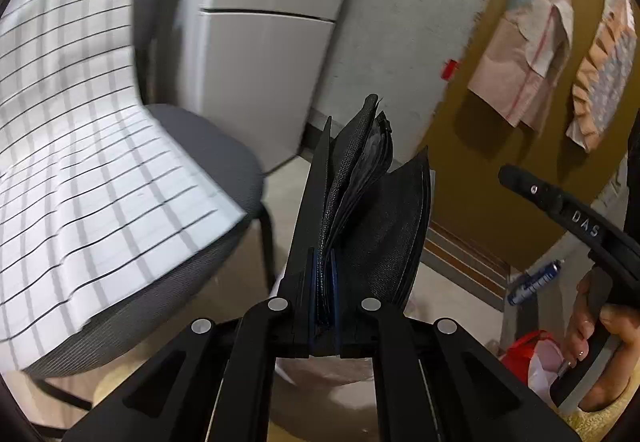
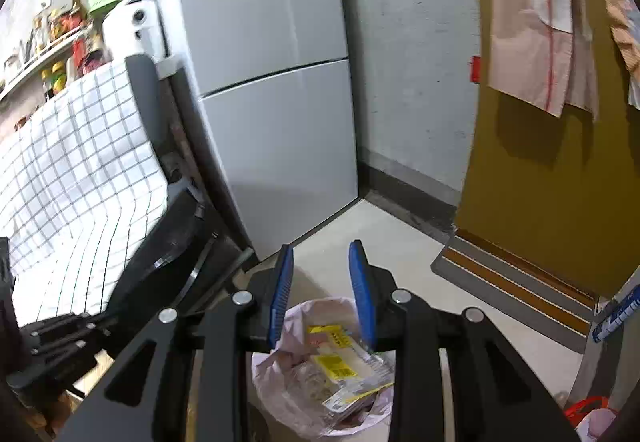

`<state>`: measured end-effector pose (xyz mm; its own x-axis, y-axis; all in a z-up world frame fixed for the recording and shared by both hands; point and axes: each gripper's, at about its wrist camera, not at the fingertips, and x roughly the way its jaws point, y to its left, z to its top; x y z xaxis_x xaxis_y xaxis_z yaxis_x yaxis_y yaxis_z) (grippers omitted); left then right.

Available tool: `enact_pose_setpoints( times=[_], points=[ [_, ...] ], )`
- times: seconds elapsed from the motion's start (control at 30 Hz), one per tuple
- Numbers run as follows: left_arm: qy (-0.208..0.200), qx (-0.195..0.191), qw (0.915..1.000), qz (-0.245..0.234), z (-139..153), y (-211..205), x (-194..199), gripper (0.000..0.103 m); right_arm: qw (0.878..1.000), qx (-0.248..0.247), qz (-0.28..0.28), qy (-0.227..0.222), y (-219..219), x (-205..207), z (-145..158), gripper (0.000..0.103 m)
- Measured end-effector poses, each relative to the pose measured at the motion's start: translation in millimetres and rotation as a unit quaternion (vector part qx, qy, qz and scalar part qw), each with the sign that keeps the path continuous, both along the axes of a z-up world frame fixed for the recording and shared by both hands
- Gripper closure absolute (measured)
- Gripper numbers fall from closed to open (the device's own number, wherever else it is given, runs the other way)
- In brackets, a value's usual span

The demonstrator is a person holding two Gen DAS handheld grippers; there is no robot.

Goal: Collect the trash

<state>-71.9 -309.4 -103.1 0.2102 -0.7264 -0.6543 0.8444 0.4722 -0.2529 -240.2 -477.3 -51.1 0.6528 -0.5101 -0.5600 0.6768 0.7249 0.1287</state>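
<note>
My left gripper [image 1: 326,242] is shut on a folded black plastic bag [image 1: 360,178], held up in the air above the floor; the bag's folds stick up past the fingertips. My right gripper [image 2: 322,282] is open and empty, its blue pads [image 2: 280,290] apart, hanging just above a bin lined with a pale pink bag [image 2: 280,370]. The bin holds clear and yellow-labelled wrappers [image 2: 340,366]. In the left wrist view the right gripper's handle and the hand holding it show at the right edge [image 1: 592,242].
A dark chair draped with a white checked cloth [image 1: 80,162] stands at the left. A grey fridge [image 2: 272,102] stands behind it against a concrete wall. A yellow door with hanging cloths [image 2: 540,42] and a striped doormat [image 2: 512,294] are at the right. A red-and-white bag [image 1: 532,358] lies on the floor.
</note>
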Motion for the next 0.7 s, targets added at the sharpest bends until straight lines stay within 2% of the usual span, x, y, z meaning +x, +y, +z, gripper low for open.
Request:
enact_pose_setpoints(
  times=[0.1, 0.17, 0.2, 0.23, 0.3, 0.43, 0.6, 0.7],
  points=[
    [0.000, 0.001, 0.9998, -0.021, -3, -24, -5, 0.096, 1.000, 0.001, -0.015, -0.007, -10, -10, 0, 0.074],
    [0.003, 0.000, 0.9995, -0.032, -6, -37, -6, 0.091, 1.000, 0.004, -0.026, -0.011, -17, -17, -2, 0.074],
    [0.005, 0.003, 0.9993, -0.036, -9, -46, -7, 0.083, 0.999, 0.006, -0.031, -0.013, -21, -20, -3, 0.074],
    [0.005, 0.009, 0.9992, -0.040, -14, -54, -8, 0.063, 0.999, 0.010, -0.036, -0.015, -26, -24, -5, 0.074],
    [0.002, 0.020, 0.9991, -0.038, -22, -63, -9, 0.045, 0.999, 0.016, -0.040, -0.016, -30, -27, -8, 0.073],
    [0.003, 0.037, 0.9987, -0.033, -30, -59, -9, 0.045, 0.999, 0.026, -0.039, -0.009, -33, -27, -16, 0.073],
    [-0.008, 0.039, 0.9992, -0.002, -22, -33, -2, 0.045, 0.999, 0.036, -0.017, 0.000, -23, -14, -21, 0.072],
    [-0.012, 0.041, 0.9988, 0.025, -15, -12, 4, 0.040, 0.999, 0.039, 0.008, 0.010, -9, -3, -22, 0.064]
  ],
)
